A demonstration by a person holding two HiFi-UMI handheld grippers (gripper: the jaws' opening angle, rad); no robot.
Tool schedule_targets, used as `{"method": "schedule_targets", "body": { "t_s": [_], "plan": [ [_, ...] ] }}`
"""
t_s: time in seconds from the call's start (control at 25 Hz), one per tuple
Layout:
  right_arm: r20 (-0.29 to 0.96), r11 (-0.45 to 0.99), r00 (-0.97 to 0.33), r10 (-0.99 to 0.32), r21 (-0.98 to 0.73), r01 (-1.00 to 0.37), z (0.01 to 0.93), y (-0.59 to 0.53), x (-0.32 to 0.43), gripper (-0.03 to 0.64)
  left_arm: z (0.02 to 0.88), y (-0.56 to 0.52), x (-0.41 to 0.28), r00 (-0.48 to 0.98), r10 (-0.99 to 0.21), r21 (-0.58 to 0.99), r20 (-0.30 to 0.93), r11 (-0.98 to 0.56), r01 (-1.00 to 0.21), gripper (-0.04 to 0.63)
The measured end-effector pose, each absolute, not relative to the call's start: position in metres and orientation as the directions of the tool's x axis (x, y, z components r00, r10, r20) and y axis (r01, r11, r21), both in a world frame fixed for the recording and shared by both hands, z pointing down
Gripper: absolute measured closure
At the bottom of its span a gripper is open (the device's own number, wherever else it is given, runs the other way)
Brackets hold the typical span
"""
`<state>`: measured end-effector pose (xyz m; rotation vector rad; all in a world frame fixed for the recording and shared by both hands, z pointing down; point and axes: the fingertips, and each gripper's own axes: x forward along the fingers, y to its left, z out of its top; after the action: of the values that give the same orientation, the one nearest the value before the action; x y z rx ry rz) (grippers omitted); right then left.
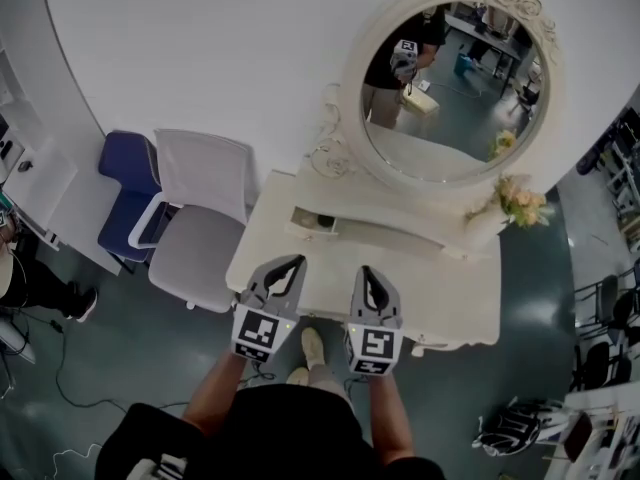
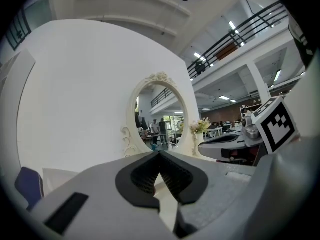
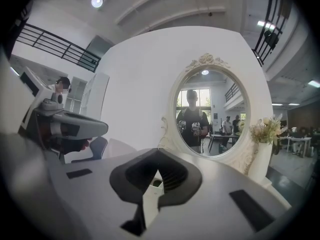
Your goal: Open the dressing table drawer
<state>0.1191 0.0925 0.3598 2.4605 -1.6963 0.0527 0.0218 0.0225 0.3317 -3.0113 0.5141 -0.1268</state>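
The cream dressing table (image 1: 420, 293) stands against the white wall under its oval mirror (image 1: 452, 88). On the raised shelf below the mirror, a small drawer (image 1: 318, 222) at the left looks pulled out, with something dark inside. My left gripper (image 1: 292, 262) and right gripper (image 1: 367, 272) hover side by side over the table's front edge, pointing at the mirror. In the left gripper view the left gripper (image 2: 159, 154) has its tips together and holds nothing. The right gripper (image 3: 157, 152) is likewise shut and empty in its own view.
A vase of flowers (image 1: 520, 204) stands at the table's right end. Left of the table are a white-and-grey chair (image 1: 195, 238) and a blue chair (image 1: 125, 188). My feet (image 1: 312, 346) stand at the table's front. Black chairs (image 1: 605, 328) are at the far right.
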Motion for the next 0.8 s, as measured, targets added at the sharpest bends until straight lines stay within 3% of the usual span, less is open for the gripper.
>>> {"method": "schedule_targets", "body": {
  "t_s": [0.4, 0.8],
  "plan": [
    [0.091, -0.399, 0.409, -0.908, 0.108, -0.91, 0.357, 0.122, 0.114, 0.618, 0.337, 0.042, 0.02, 0.955, -0.286, -0.106, 0.081, -0.955, -0.277, 0.594],
    [0.143, -0.41, 0.424, -0.894, 0.116, -0.905, 0.368, 0.132, 0.113, 0.618, 0.341, 0.048, 0.021, 0.959, -0.272, -0.104, 0.085, -0.959, -0.263, 0.594]
  ]
}}
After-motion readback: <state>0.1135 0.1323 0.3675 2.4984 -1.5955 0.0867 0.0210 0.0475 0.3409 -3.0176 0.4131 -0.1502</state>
